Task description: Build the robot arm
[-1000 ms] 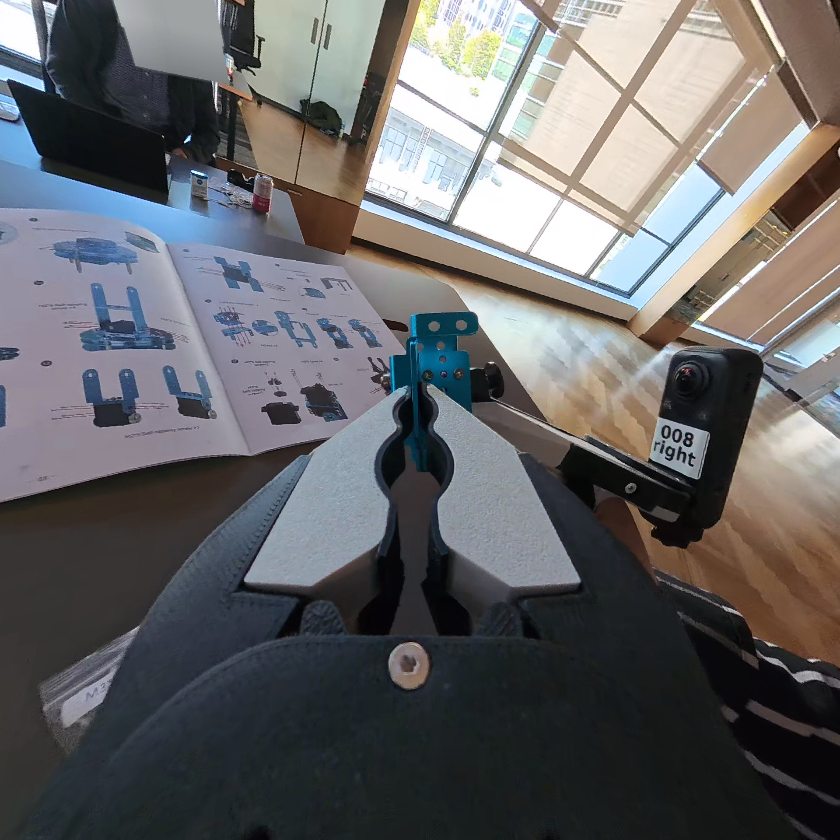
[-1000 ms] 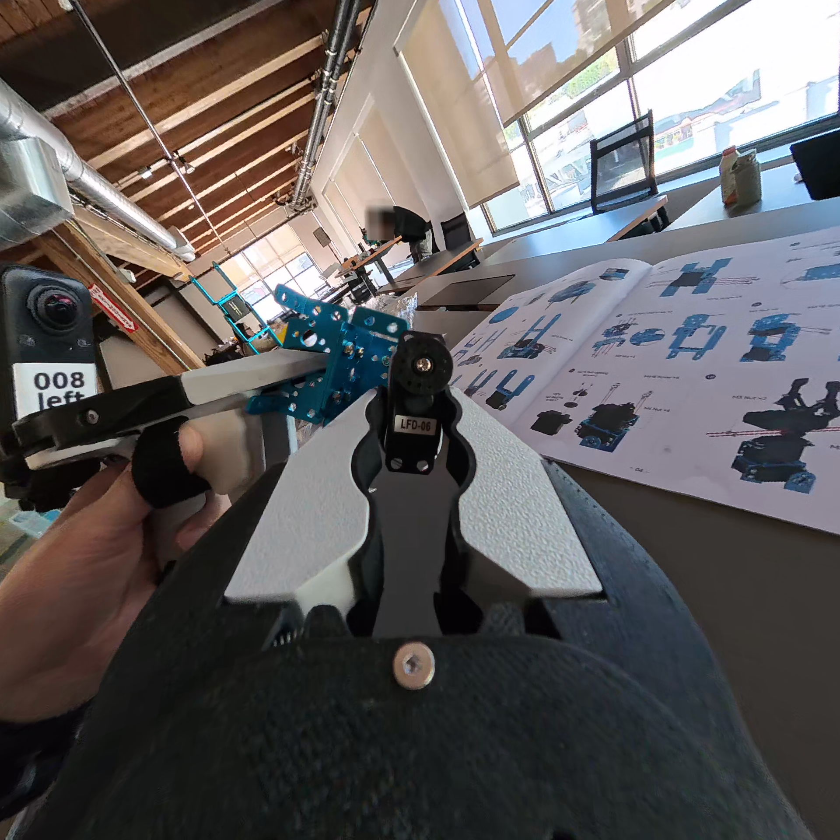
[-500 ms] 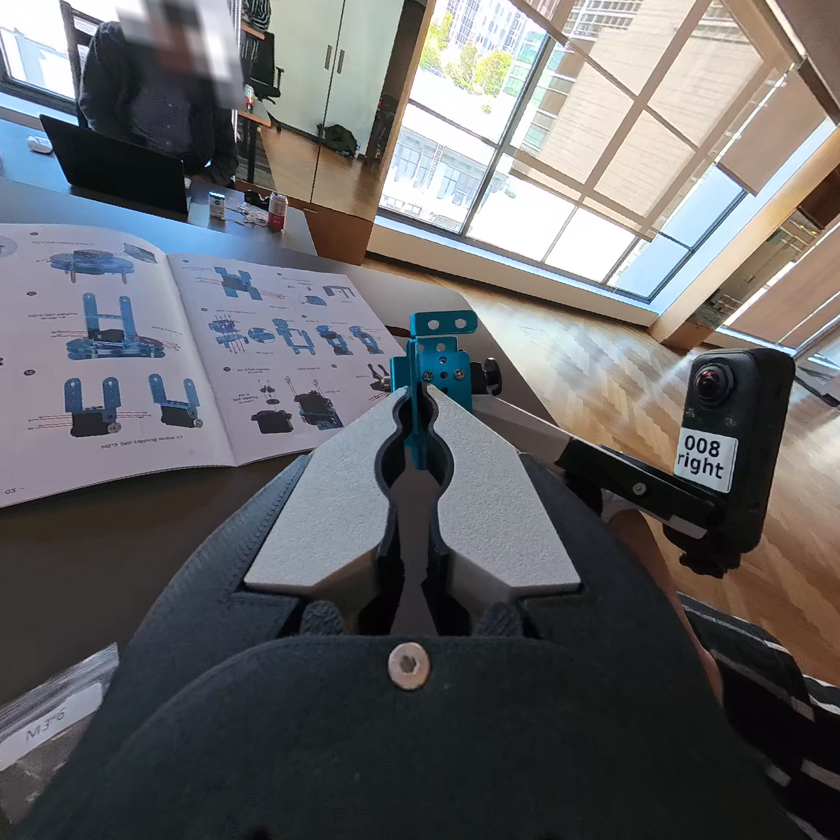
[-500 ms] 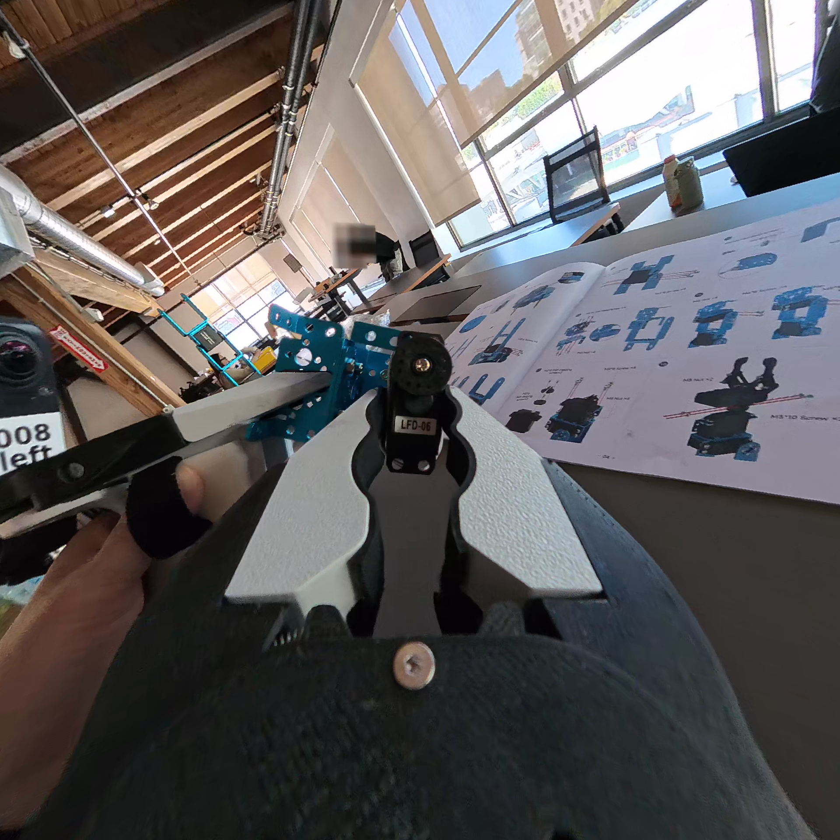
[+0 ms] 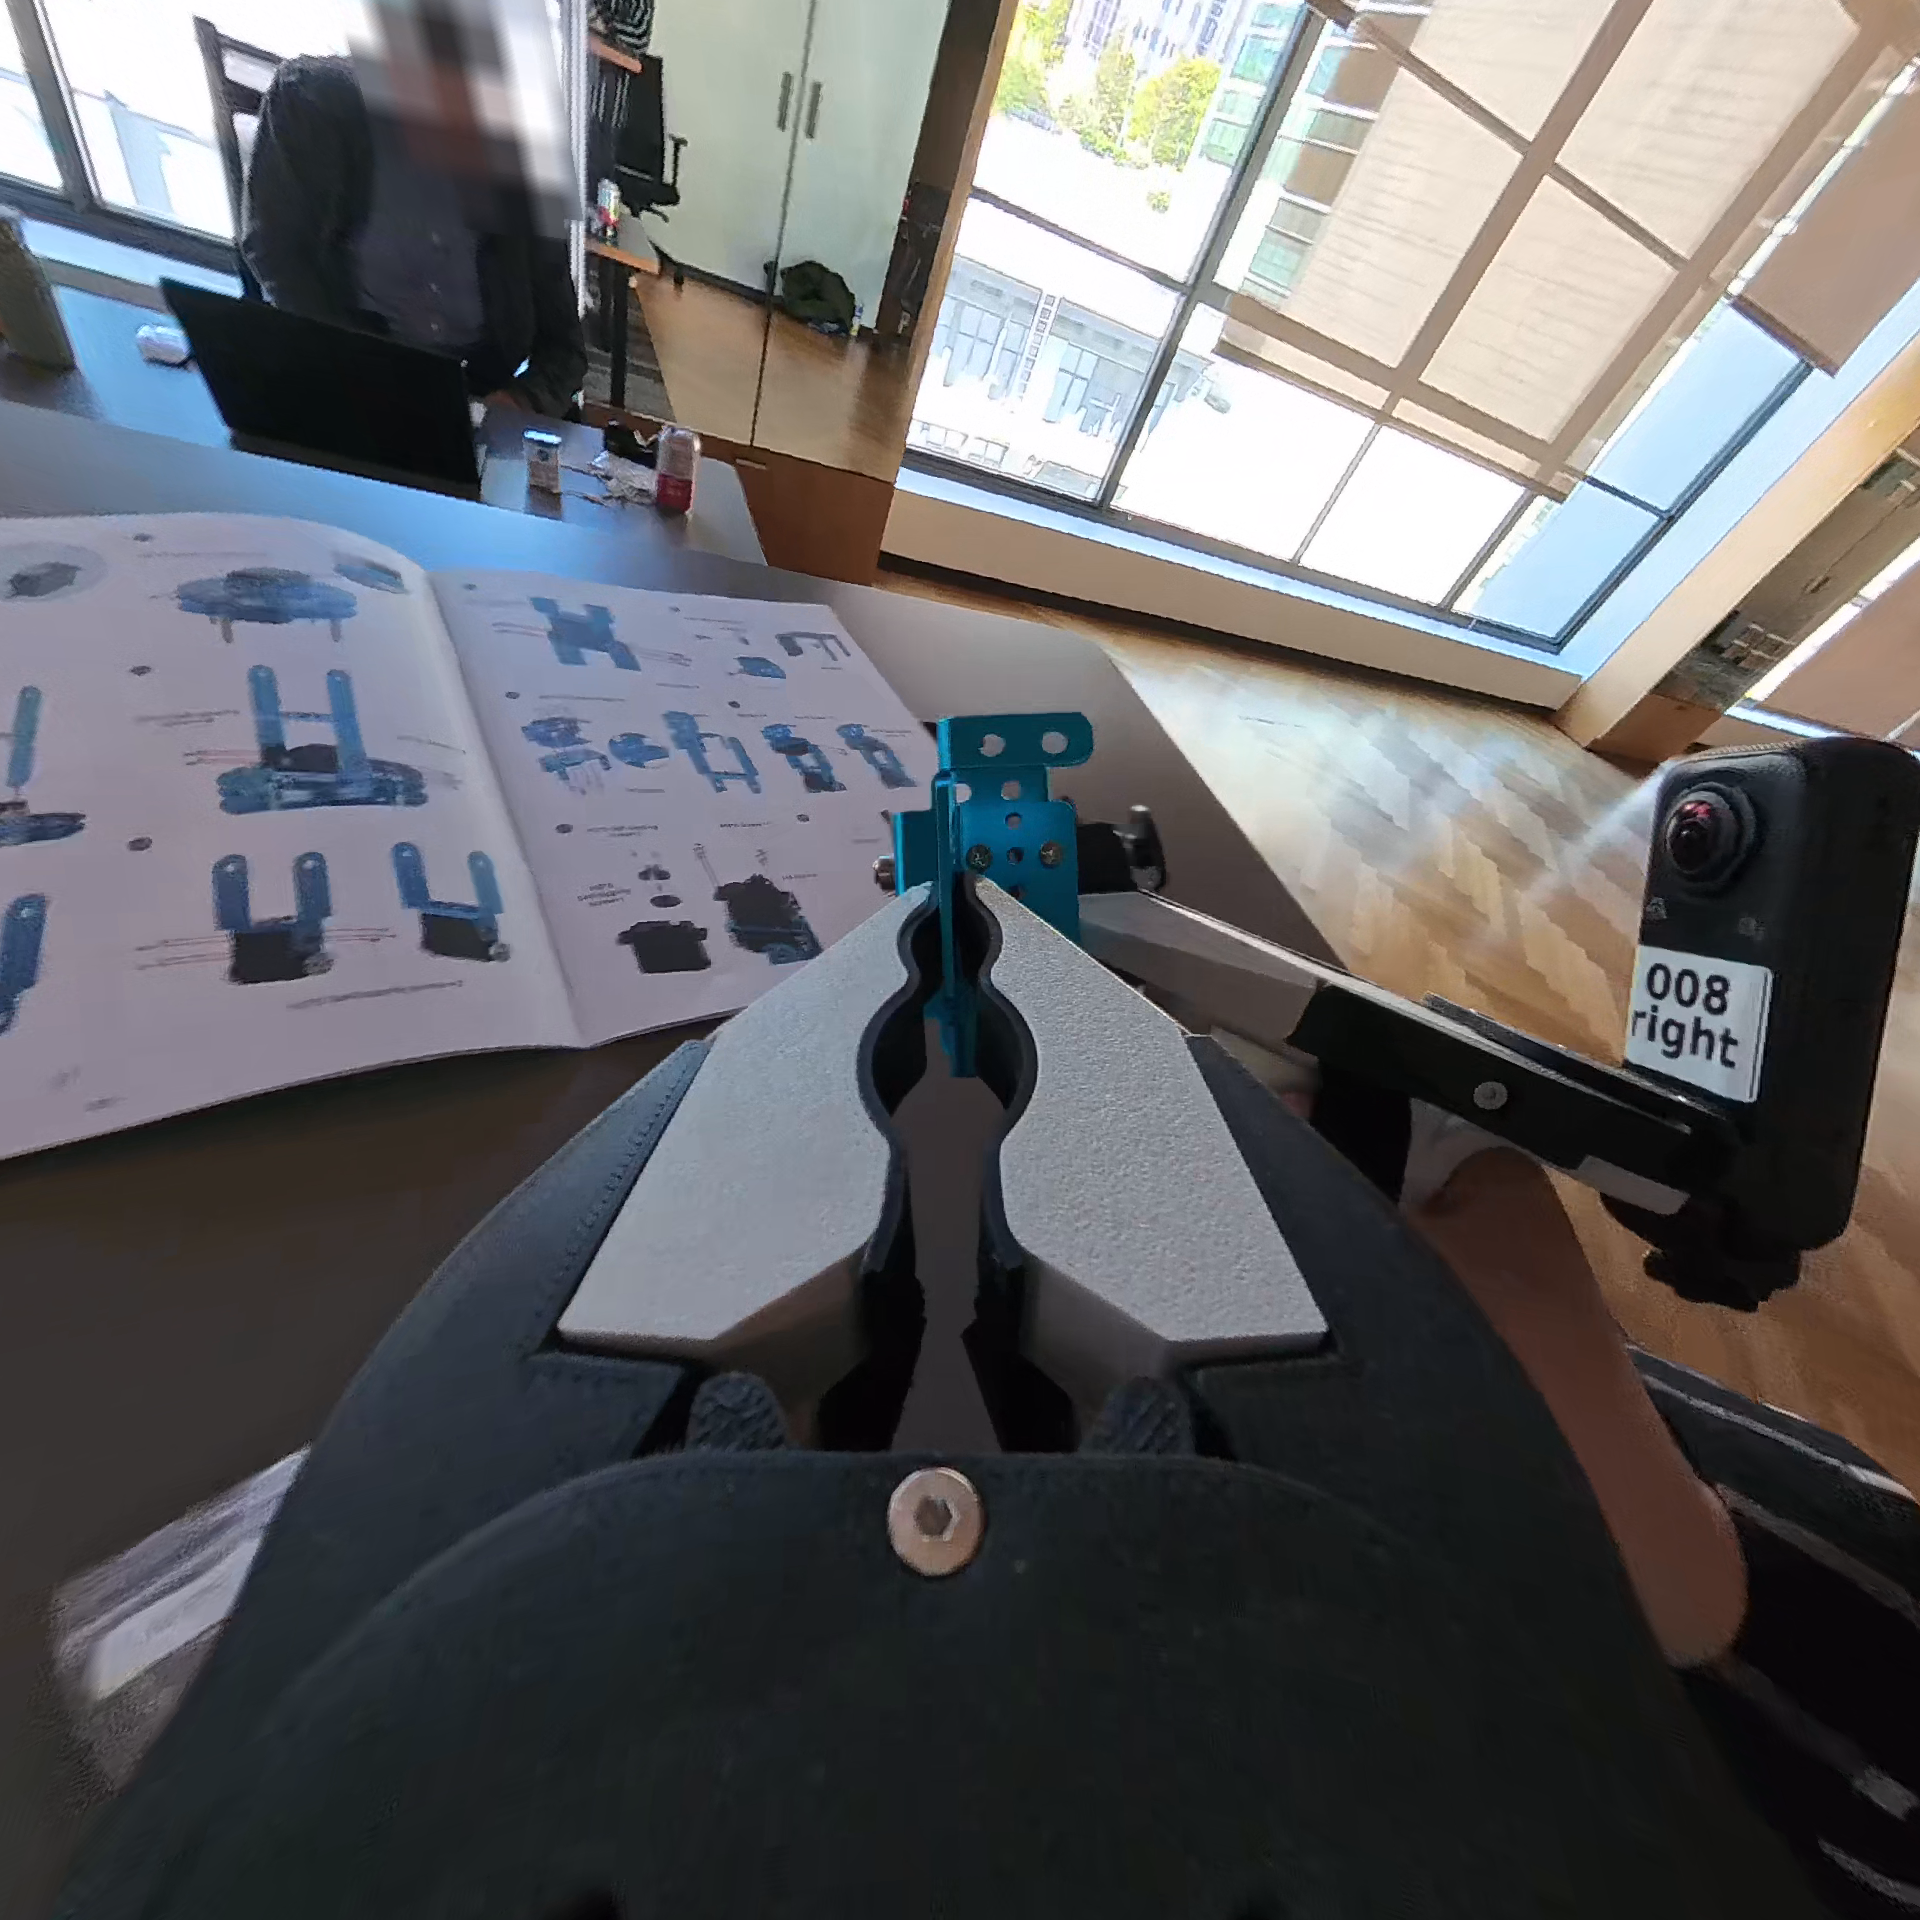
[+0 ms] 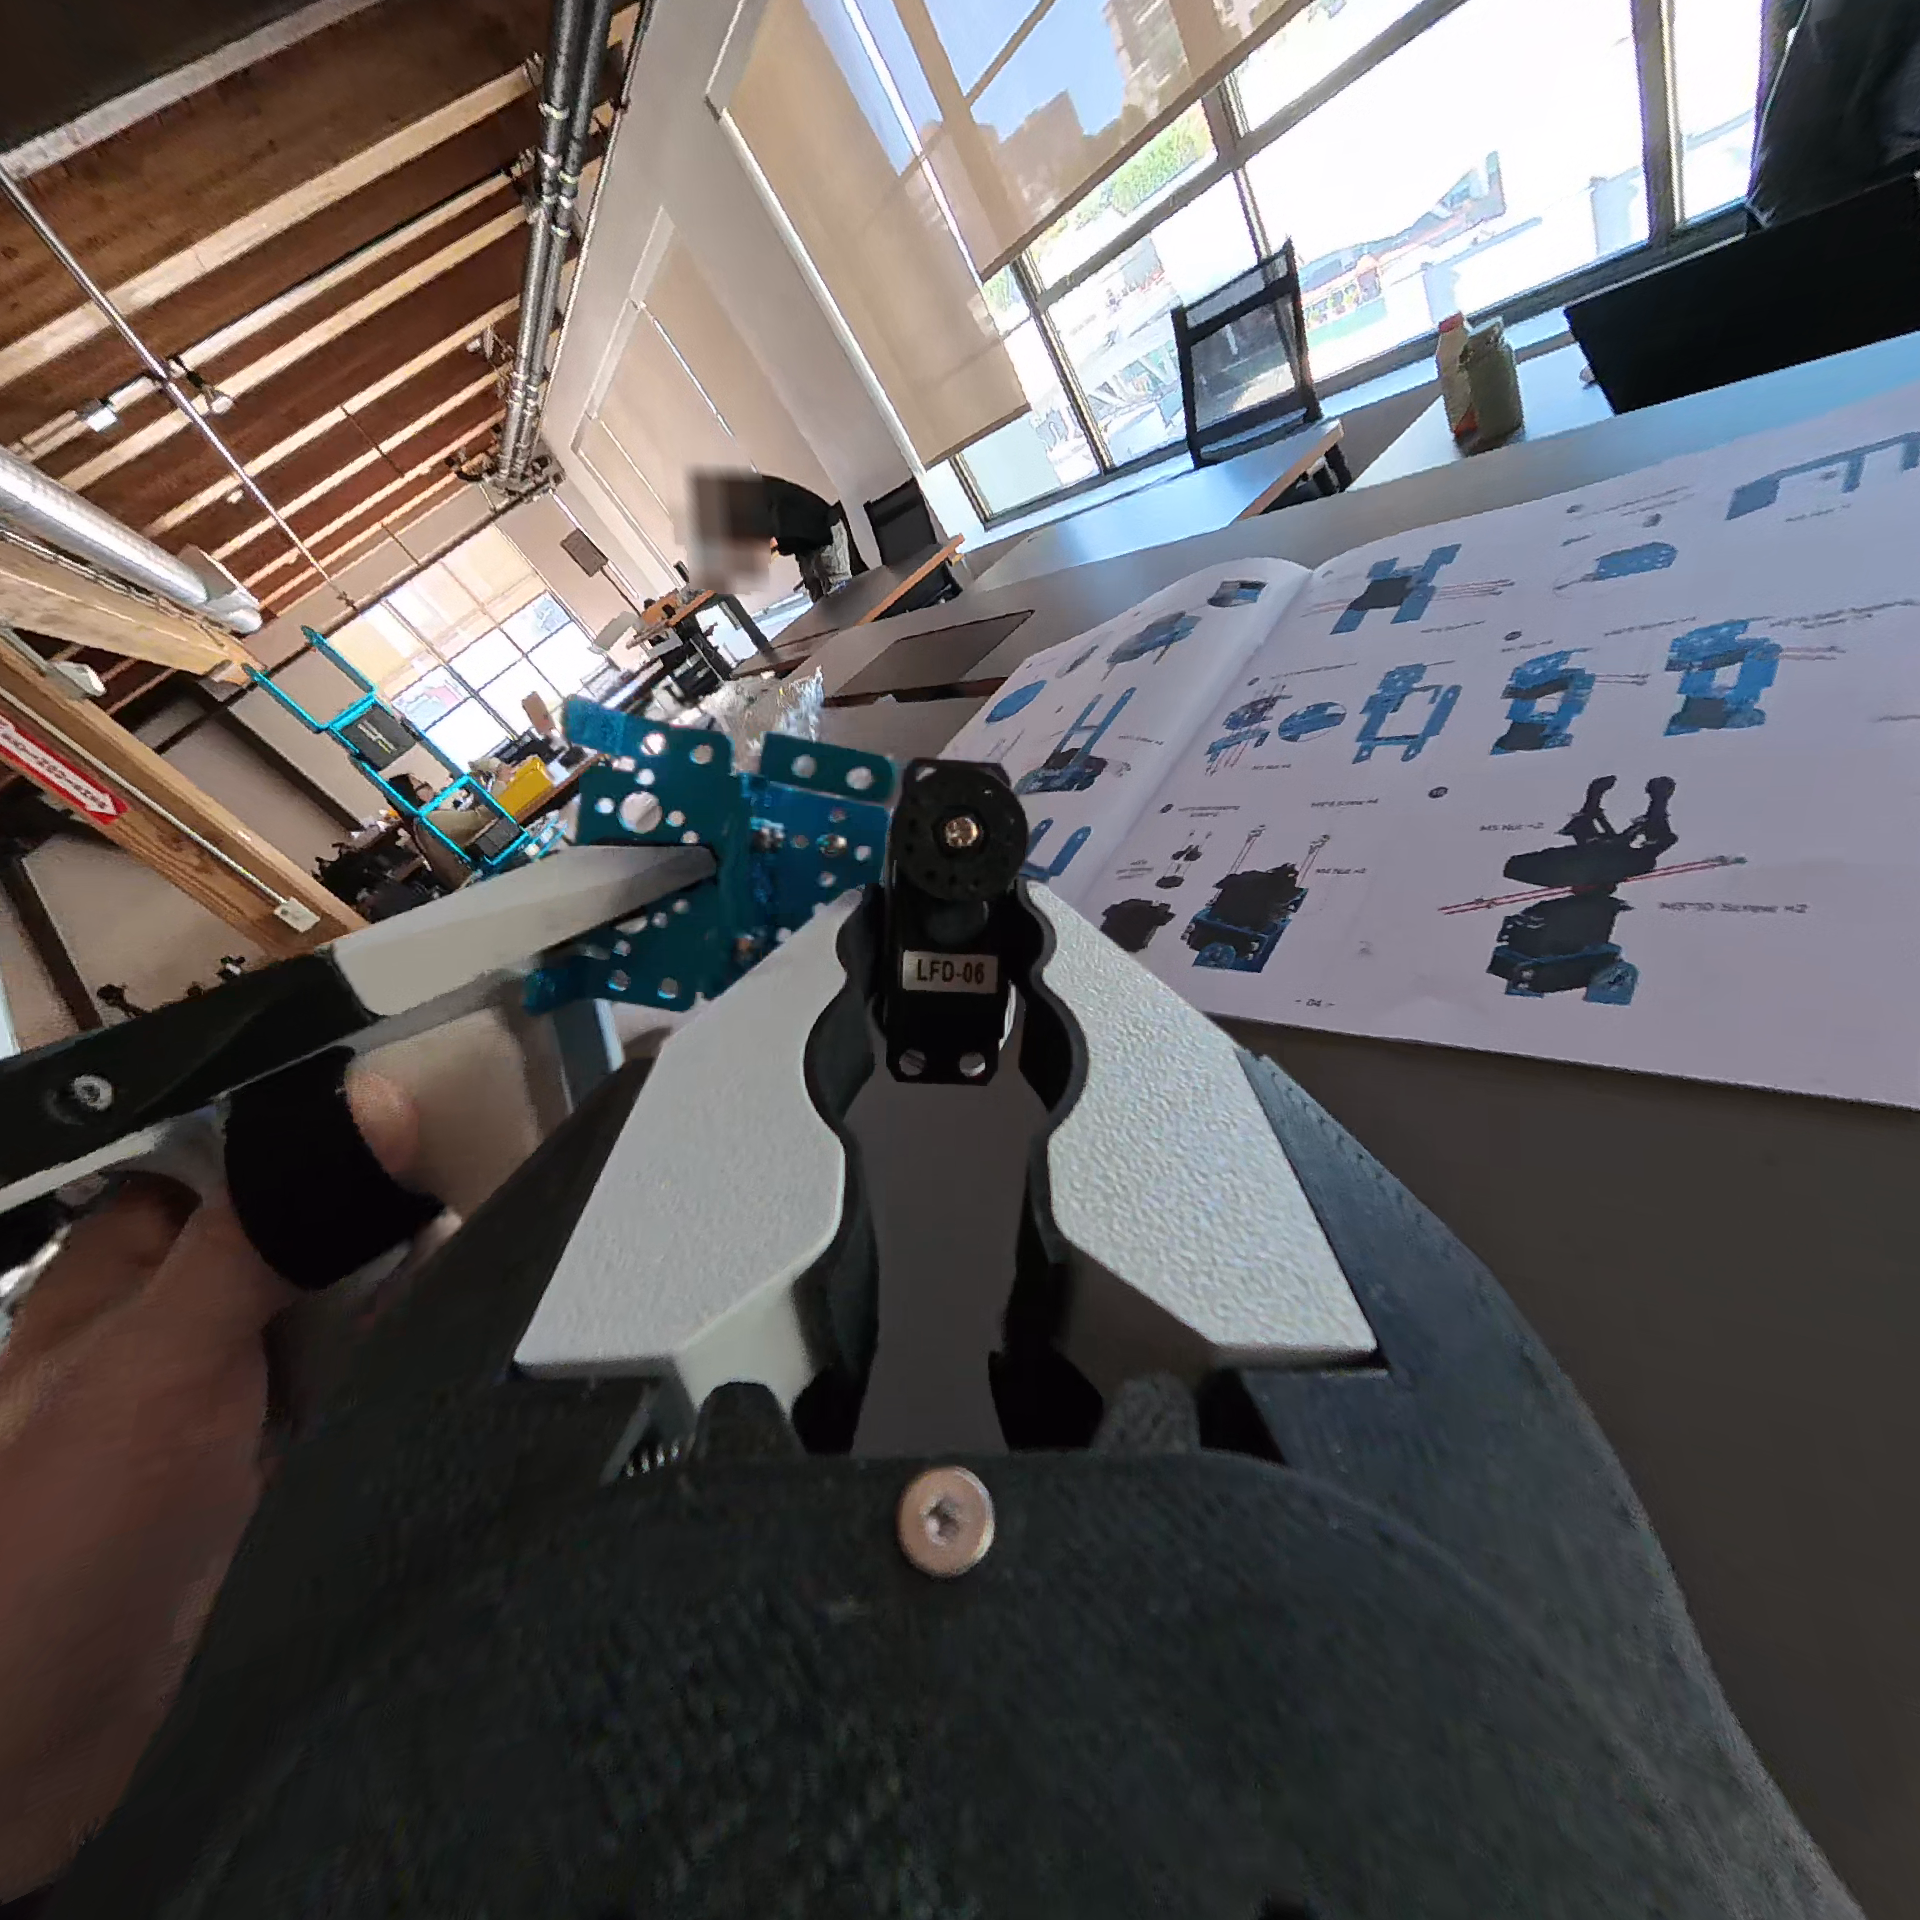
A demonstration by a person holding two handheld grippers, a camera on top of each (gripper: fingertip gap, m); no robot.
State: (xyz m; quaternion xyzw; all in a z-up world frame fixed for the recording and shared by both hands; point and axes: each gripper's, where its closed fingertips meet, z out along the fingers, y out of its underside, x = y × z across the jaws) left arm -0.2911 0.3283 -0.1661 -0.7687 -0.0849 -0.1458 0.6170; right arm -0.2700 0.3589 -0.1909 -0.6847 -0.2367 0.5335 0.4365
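Observation:
My left gripper (image 5: 956, 904) is shut on a blue perforated metal bracket (image 5: 1003, 821) and holds it above the dark table (image 5: 260, 1195). My right gripper (image 6: 951, 914) is shut on a black servo motor (image 6: 951, 904) with a round horn on top. In the right wrist view the bracket (image 6: 717, 862) sits just left of the servo, close against it, held by the left gripper's grey fingers (image 6: 520, 925). In the left wrist view the right gripper's fingers (image 5: 1184, 945) reach in from the right behind the bracket. The servo (image 5: 1117, 847) is mostly hidden there.
An open instruction booklet (image 5: 364, 790) with blue part drawings lies on the table, also in the right wrist view (image 6: 1507, 800). A plastic bag (image 5: 156, 1610) lies at the near left. A person sits behind a laptop (image 5: 332, 395) at the far desk. The table edge (image 5: 1174, 769) drops to wooden floor. The tips of one gripper are about 5 cm away from the tips of the other.
Both grippers stayed shut on their parts and swung together, so the booklet shifted in both views. The bracket and servo stayed close together.

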